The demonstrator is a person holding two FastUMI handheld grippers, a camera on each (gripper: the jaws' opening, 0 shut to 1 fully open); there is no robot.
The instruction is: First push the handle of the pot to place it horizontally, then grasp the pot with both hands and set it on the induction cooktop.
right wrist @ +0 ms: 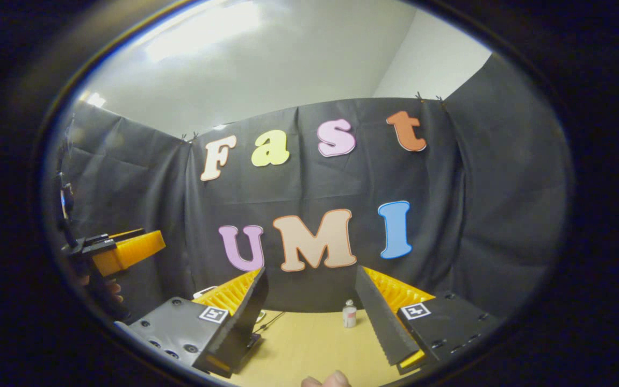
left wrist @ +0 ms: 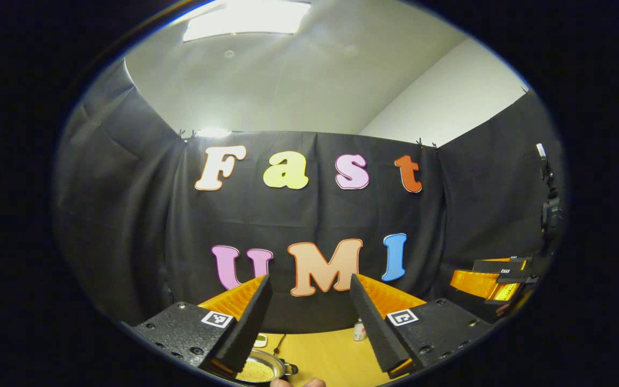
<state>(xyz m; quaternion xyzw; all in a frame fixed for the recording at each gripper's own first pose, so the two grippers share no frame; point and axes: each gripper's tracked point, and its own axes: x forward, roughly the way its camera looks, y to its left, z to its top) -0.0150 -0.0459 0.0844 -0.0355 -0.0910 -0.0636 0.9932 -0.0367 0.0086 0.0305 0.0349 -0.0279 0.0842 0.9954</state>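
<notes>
A metal pot (left wrist: 258,370) shows at the bottom of the left gripper view, partly hidden under the left finger, with a dark handle stub (left wrist: 289,369) on its right side. My left gripper (left wrist: 309,278) is held high above the yellow table (left wrist: 325,355), open, with nothing between its fingers. My right gripper (right wrist: 311,270) is open too and holds nothing. In the right gripper view the left gripper (right wrist: 127,250) hangs at the far left in a hand (right wrist: 100,290). The right gripper (left wrist: 495,282) shows at the far right of the left gripper view.
A small white bottle (left wrist: 359,330) (right wrist: 348,314) stands at the back of the table (right wrist: 315,344) near the black cloth wall. A thin cable (right wrist: 272,321) runs to a white-edged object (right wrist: 204,293), mostly hidden behind the finger. Fingertips (right wrist: 325,380) show at the bottom edge.
</notes>
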